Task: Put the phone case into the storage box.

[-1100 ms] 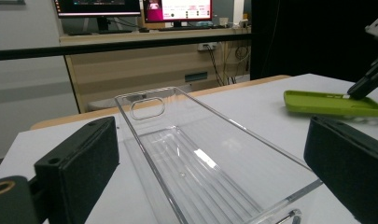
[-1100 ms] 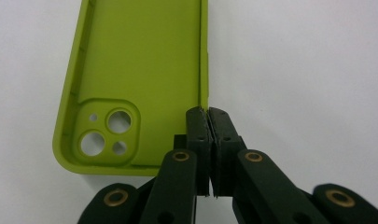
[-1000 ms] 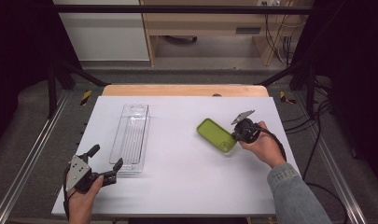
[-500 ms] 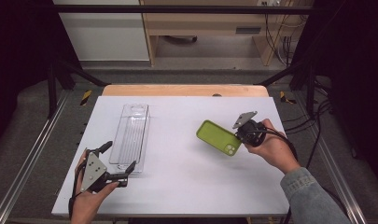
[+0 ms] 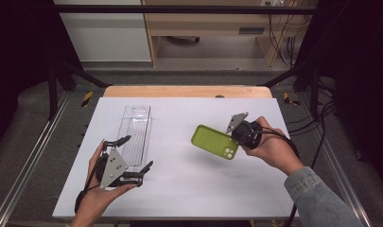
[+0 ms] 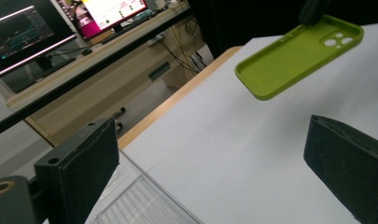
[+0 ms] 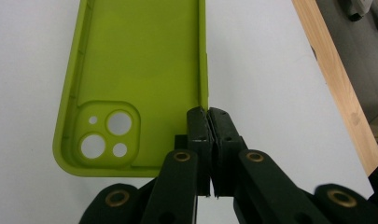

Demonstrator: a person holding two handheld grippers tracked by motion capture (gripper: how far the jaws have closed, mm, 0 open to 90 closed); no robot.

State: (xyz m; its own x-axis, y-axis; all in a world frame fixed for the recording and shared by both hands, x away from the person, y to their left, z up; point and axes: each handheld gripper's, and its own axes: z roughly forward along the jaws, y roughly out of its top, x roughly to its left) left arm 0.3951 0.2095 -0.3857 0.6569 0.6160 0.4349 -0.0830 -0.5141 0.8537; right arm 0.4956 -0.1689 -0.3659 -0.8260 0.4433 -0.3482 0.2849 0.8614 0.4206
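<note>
Tabletop [image 5: 189, 189]: white, carrying a clear plastic tray [image 5: 136, 132] at left.
Phone case [image 5: 215, 142]: green, lifted clear, tilted.
Right gripper [image 7: 208, 122]: fingers pinching the case's thin side wall.
Left gripper [image 5: 132, 158]: fingers spread, empty.
Risk: edge-only hold; case could pivot or slip out.

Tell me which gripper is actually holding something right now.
The right gripper: its jaws are pinched shut on the side wall of the green phone case. The left gripper is wide open beside the clear plastic tray.
</note>
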